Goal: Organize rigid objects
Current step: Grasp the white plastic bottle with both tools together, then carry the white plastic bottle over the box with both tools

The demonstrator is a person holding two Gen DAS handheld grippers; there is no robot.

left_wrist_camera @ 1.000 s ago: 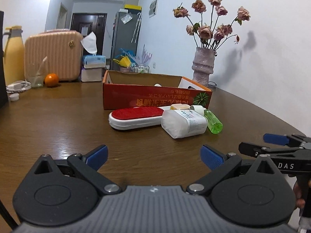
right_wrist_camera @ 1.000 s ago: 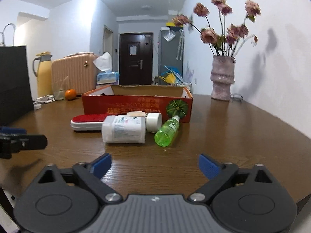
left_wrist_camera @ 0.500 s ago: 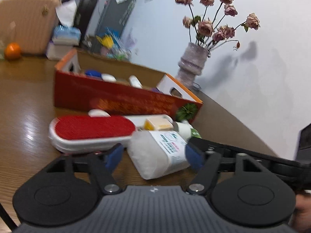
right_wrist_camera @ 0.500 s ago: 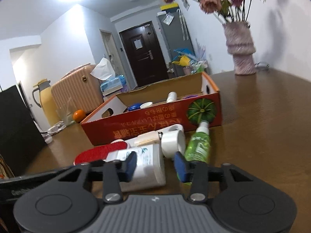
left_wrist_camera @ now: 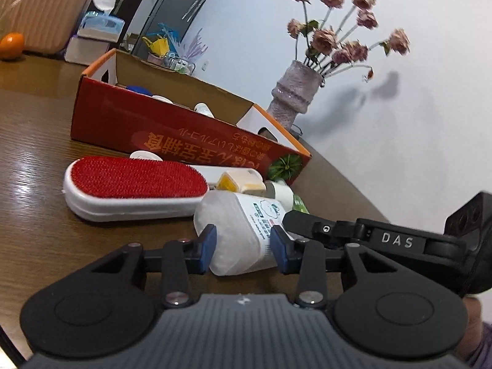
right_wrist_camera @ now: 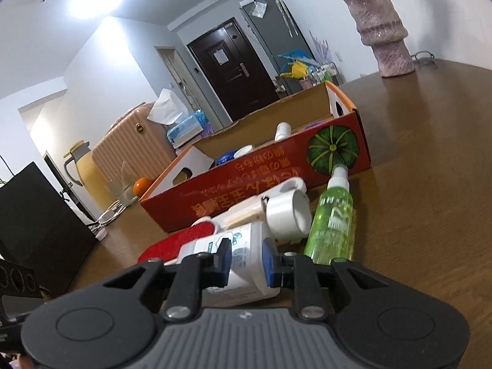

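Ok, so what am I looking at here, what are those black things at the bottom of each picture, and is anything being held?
There is no robot here. A person holds a two-finger grabbing tool in each hand, and each tool carries a wide-angle camera looking along its fingers. One picture comes from the left gripper, the other from the right gripper; the black shapes are the tools themselves.

On the wooden table lie a white bottle, a lint brush with a red face and a green spray bottle. They sit in front of an open red cardboard box with a few small items inside. A vase of flowers stands behind.

Both sets of jaws are closing on the white bottle from opposite ends. It lies on its side between them, on the table.
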